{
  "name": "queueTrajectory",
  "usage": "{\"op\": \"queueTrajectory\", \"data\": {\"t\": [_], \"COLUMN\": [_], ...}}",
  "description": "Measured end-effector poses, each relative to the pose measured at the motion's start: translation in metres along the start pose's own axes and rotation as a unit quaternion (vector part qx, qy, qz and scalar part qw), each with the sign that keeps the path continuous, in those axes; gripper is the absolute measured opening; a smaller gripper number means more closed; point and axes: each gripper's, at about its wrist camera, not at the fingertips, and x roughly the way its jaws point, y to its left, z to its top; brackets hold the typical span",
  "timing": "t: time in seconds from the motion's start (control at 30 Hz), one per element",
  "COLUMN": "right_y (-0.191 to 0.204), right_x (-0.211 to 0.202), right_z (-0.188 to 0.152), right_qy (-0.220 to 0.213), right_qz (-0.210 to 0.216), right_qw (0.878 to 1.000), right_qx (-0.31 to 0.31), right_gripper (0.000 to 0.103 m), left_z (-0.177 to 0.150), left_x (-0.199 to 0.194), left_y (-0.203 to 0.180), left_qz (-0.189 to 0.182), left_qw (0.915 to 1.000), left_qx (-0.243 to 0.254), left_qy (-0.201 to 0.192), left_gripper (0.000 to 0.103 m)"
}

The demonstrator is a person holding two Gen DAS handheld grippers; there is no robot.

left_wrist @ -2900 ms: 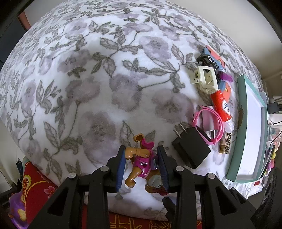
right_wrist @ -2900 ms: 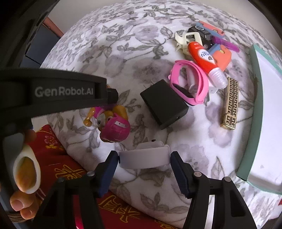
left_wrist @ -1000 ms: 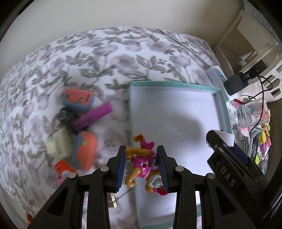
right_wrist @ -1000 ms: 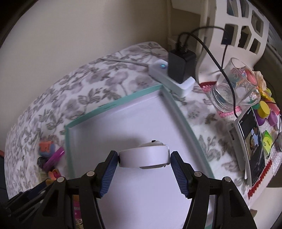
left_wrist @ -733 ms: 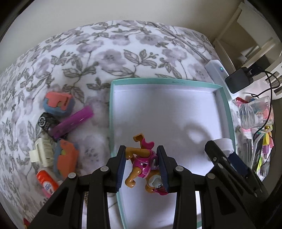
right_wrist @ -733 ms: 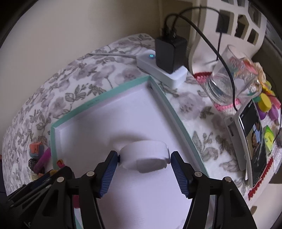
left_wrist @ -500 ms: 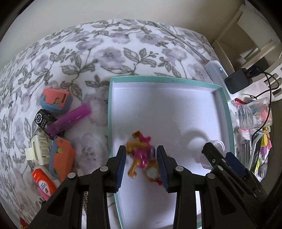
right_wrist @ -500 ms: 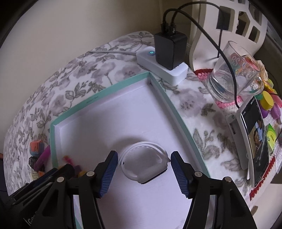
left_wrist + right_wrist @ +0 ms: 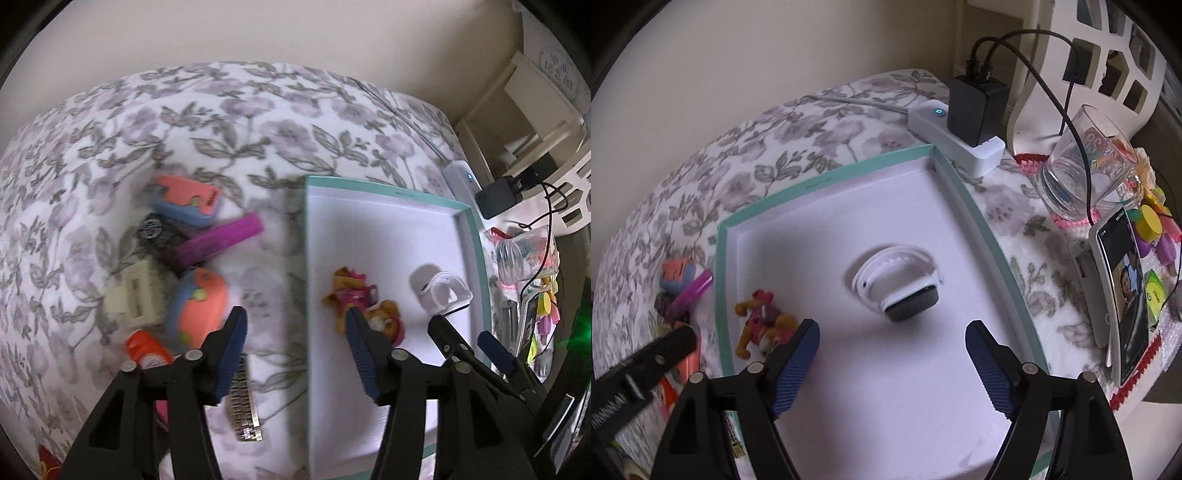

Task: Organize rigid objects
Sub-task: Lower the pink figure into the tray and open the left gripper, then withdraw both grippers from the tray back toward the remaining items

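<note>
A teal-rimmed white tray (image 9: 384, 192) (image 9: 827, 181) lies on the floral cloth. In it lie a pink and tan toy figure (image 9: 364, 299) (image 9: 762, 321) and a white smartwatch (image 9: 441, 291) (image 9: 897, 284). My left gripper (image 9: 295, 354) is open and empty above the tray's left rim. My right gripper (image 9: 892, 363) is open and empty just short of the smartwatch. Left of the tray lies a pile: a purple stick (image 9: 218, 242), an orange and blue toy (image 9: 197, 308), a cream clip (image 9: 135, 293), a red tube (image 9: 147, 350) and a patterned bar (image 9: 243, 402).
A white power strip with a black charger (image 9: 971, 122) sits behind the tray. A glass (image 9: 1086, 170), a phone (image 9: 1123, 299) and small colourful items stand to the right. The wall is close behind.
Both grippers carried their objects from the cloth over the tray, then opened. The toy figure and the smartwatch now lie in the tray, and both grippers have drawn back.
</note>
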Motion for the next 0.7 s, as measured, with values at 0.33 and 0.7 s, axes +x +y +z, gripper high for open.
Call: {"op": "queueTrajectory", "data": {"t": [0.33,0.7], "right_y": [0.011,0.036], "right_x": [-0.016,-0.05], "right_z": [-0.02,-0.038], "right_qy": [-0.016,-0.06], "right_qz": [0.003,0.023], "right_qw": [1.0,0.997], "right_qx": [-0.015,-0.032], "right_gripper": [0.103,0.103], "left_z": [-0.023,-0.048], "left_x": [-0.027,-0.048], "left_y": [0.053,0.116], "left_qz": [-0.024,-0.026], "left_qw": [0.9982,0.991], "left_qx": [-0.042,-0.11], "left_qy": [-0.035,-0.071], "left_gripper": [0.09,0.101]}}
